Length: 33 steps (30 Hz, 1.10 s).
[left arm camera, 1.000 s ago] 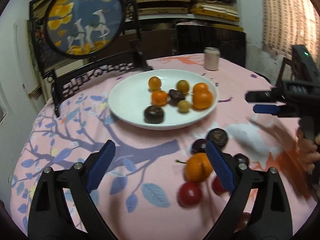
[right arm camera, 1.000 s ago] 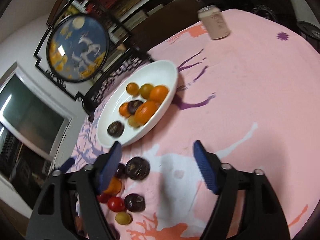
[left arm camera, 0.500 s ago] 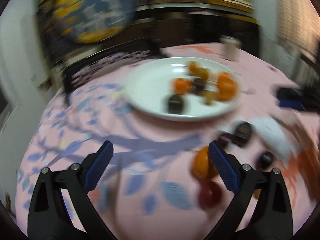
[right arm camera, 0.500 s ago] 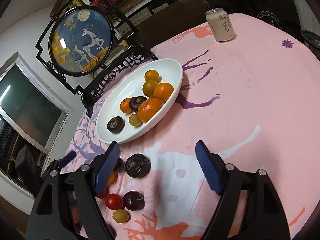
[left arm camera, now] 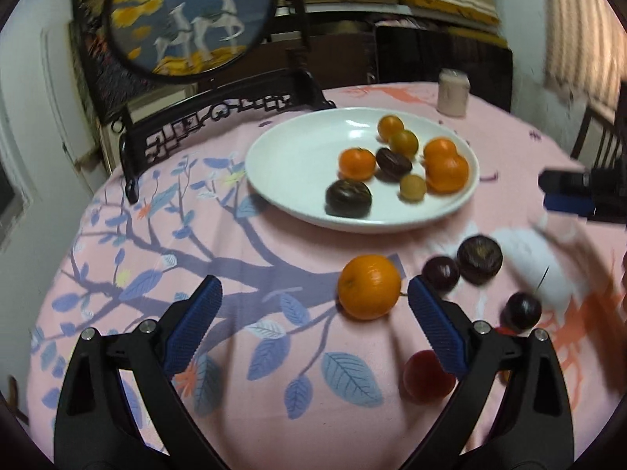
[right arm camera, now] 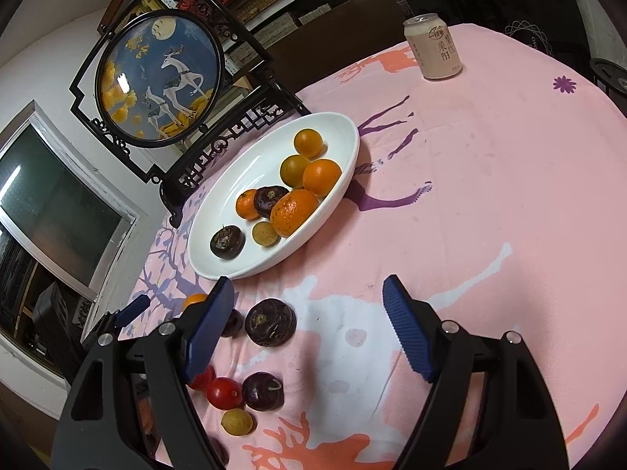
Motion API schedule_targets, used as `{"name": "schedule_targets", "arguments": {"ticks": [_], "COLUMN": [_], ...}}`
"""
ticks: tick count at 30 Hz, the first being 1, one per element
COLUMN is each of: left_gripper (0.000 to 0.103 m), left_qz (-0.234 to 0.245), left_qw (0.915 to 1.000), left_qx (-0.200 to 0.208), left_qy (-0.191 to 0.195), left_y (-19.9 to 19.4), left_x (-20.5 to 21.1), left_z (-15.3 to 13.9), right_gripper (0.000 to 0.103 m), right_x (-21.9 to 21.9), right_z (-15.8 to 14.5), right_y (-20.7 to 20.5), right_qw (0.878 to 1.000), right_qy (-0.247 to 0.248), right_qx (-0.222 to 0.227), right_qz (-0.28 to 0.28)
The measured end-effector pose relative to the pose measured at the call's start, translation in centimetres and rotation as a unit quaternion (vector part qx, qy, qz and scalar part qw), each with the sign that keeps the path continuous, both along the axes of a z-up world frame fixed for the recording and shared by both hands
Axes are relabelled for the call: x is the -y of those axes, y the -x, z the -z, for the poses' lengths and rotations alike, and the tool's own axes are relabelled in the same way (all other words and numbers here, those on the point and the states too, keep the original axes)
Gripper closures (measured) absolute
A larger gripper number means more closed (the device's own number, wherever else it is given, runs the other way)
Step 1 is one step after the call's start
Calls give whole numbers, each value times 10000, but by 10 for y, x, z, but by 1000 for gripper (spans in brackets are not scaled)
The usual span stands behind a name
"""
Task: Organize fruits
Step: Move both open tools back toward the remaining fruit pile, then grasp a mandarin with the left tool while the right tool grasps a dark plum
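A white plate [left arm camera: 298, 156] [right arm camera: 337, 125] on the pink tablecloth holds several oranges, dark fruits and small yellow ones. Loose fruit lies in front of it: an orange [left arm camera: 369, 286], dark fruits [left arm camera: 479, 259] [right arm camera: 270, 322], a red tomato [right arm camera: 224, 392], a yellow fruit [right arm camera: 236, 422]. My left gripper [left arm camera: 313, 327] is open and empty, with the orange just inside its right finger. My right gripper [right arm camera: 309, 325] is open and empty above the cloth, right of the loose fruit; it shows at the right edge of the left wrist view [left arm camera: 568, 194].
A pale drink can [right arm camera: 433, 47] [left arm camera: 452, 92] stands at the far side of the table. A round deer screen on a black carved stand [right arm camera: 160, 78] [left arm camera: 188, 19] rises behind the plate. Shelves and dark chairs lie beyond the table edge.
My left gripper swung left, so the loose orange now sits near its right finger. My right gripper drew back and turned slightly. Both stayed open.
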<state>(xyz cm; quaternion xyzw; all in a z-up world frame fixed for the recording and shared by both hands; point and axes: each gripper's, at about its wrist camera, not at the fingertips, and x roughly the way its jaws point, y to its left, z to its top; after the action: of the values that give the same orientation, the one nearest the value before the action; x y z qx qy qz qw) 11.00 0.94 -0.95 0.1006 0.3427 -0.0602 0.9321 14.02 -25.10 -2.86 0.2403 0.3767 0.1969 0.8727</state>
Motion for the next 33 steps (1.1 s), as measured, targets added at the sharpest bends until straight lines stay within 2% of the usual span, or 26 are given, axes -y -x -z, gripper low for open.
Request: {"name": "schedule_targets", "arguments": {"ticks": [2, 12, 14, 16, 18, 19, 20, 22, 25, 27, 30, 33], "left_gripper": [7, 7, 7, 14, 24, 34, 39, 62, 62, 62, 62, 62], "left_qz": [4, 396, 402, 376, 467, 520, 623, 846, 928, 861, 489, 258], "left_qw": [9999, 9988, 9986, 9987, 9973, 9958, 9933, 9887, 9888, 9867, 9922, 9940], "left_qx": [7, 20, -95, -287, -499, -575, -680, -826, -788, -863, -716, -695], "left_qy": [-171, -271, -331, -168, 270, 477, 691, 918, 868, 1072, 891, 808], "left_y": [-2, -4, -9, -16, -21, -23, -24, -24, -20, -22, -22, -25], "left_x": [4, 19, 20, 15, 6, 3, 1, 3, 7, 1, -7, -13], "left_z": [4, 8, 12, 14, 15, 14, 14, 16, 17, 16, 13, 12], "right_gripper": [24, 24, 24, 24, 24, 24, 24, 24, 24, 24, 25, 33], "right_x": [-1, -4, -5, -5, -6, -6, -7, -10, -15, -21, -32, -44], "right_z": [0, 1, 1, 1, 1, 1, 0, 1, 2, 3, 4, 4], "right_y": [0, 1, 1, 1, 1, 1, 1, 1, 2, 2, 4, 7], "right_qw": [10000, 9999, 9999, 9999, 9998, 9998, 9997, 9996, 9993, 9987, 9971, 9943], "right_qy": [27, 120, 138, 146, 169, 186, 212, 239, 244, 228, 349, 629], "right_qx": [2, 21, 22, 21, 37, 46, 55, 60, 41, 26, 92, 189], "right_qz": [-15, -46, -52, -56, -64, -71, -90, -135, -294, -450, -673, -839]}}
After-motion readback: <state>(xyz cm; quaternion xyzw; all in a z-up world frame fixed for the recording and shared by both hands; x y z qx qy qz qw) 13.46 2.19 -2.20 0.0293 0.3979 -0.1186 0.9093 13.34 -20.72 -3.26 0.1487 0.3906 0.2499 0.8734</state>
